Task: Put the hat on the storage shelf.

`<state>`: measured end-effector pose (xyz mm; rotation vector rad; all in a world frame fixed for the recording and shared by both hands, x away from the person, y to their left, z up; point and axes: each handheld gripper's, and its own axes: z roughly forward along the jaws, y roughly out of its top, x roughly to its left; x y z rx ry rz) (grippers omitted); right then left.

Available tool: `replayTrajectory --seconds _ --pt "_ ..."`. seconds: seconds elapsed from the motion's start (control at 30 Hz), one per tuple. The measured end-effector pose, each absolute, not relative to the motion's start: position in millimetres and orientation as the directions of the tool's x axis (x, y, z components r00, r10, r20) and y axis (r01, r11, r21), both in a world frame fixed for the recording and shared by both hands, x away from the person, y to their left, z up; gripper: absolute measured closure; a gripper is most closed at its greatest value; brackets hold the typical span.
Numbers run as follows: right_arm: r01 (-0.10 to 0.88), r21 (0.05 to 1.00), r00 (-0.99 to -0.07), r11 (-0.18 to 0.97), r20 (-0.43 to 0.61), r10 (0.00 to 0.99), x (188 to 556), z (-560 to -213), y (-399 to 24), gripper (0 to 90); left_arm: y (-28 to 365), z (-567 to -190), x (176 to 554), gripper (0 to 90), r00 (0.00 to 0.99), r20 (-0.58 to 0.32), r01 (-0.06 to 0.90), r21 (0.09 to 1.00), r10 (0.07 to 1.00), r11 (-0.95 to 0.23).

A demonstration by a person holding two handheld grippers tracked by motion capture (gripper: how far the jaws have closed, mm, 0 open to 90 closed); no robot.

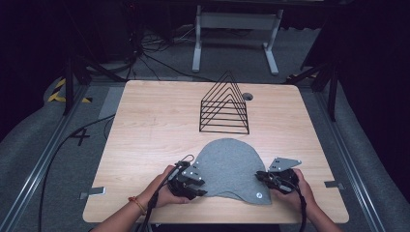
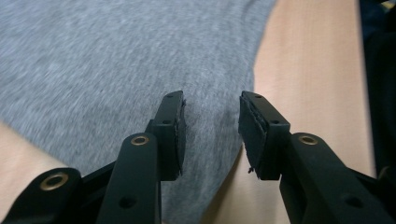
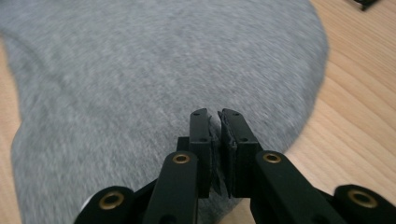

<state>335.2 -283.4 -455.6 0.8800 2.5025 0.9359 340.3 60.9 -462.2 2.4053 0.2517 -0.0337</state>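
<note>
Both hands sit at the near edge of the bench, which carries a grey cloth at near centre and a black wire rack farther back. Left gripper hovers wide open over the cloth's near left edge. Right gripper is pinched nearly closed on the near right edge. Judged step: gripping both corners; next, the left must close on fabric.

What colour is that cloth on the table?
Grey, lightly flecked cloth; the right gripper view shows it best.
</note>
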Motion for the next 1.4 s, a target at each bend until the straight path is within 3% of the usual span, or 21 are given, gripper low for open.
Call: replayTrajectory --seconds 0.13,0.23,0.3,0.33,0.37,0.4,0.47,0.7,0.87,1.03,1.17,1.3,1.4 --pt "0.440 0.673 -0.752 0.595 -0.085 0.653 338 -455 -285 79.5 57 -459 339 56.4 0.984 -0.059 0.167 0.642 0.168 -0.749" --pt "0.431 0.685 -0.738 0.587 -0.106 0.666 342 -448 -287 72.8 64 -454 348 51.3 0.969 -0.047 0.215 0.653 0.244 -0.726" --pt "0.447 0.696 -0.721 0.562 -0.092 0.687 350 -438 -291 62.9 69 -448 356 43.9 0.957 -0.023 0.231 0.666 0.290 -0.709" --pt "0.447 0.696 -0.721 0.562 -0.092 0.687 350 -438 -291 62.9 72 -445 362 43.9 0.948 -0.024 0.247 0.684 0.317 -0.686" --pt "0.466 0.692 -0.711 0.551 -0.078 0.699 359 -433 -293 55.0 75 -441 370 40.2 0.939 -0.011 0.254 0.695 0.343 -0.672" --pt "0.466 0.692 -0.711 0.551 -0.078 0.699 359 -433 -293 55.0 76 -439 374 40.2 0.934 -0.013 0.264 0.700 0.357 -0.664" --pt "0.489 0.675 -0.701 0.553 -0.073 0.709 369 -432 -291 46.6 76 -438 389 34.6 0.927 -0.010 0.277 0.691 0.375 -0.668" --pt "0.544 0.636 -0.694 0.547 -0.025 0.720 396 -444 -278 31.0 70 -452 427 29.3 0.905 -0.047 0.339 0.682 0.423 -0.648" --pt "0.570 0.616 -0.678 0.543 -0.020 0.735 401 -453 -272 26.7 64 -462 433 26.2 0.900 -0.096 0.371 0.683 0.426 -0.629" --pt "0.572 0.622 -0.675 0.535 -0.013 0.738 399 -454 -273 28.0 56 -467 432 22.0 0.902 -0.107 0.372 0.684 0.418 -0.628" --pt "0.563 0.621 -0.688 0.545 -0.014 0.726 396 -453 -271 34.8 47 -468 425 22.4 0.915 -0.034 0.316 0.680 0.402 -0.661" --pt "0.565 0.623 -0.687 0.541 -0.009 0.727 391 -452 -269 45.1 43 -465 421 36.8 0.916 -0.037 0.319 0.674 0.401 -0.667" --pt "0.566 0.626 -0.686 0.536 -0.003 0.728 389 -451 -267 56.0 46 -463 421 53.9 0.910 -0.059 0.340 0.671 0.409 -0.659"
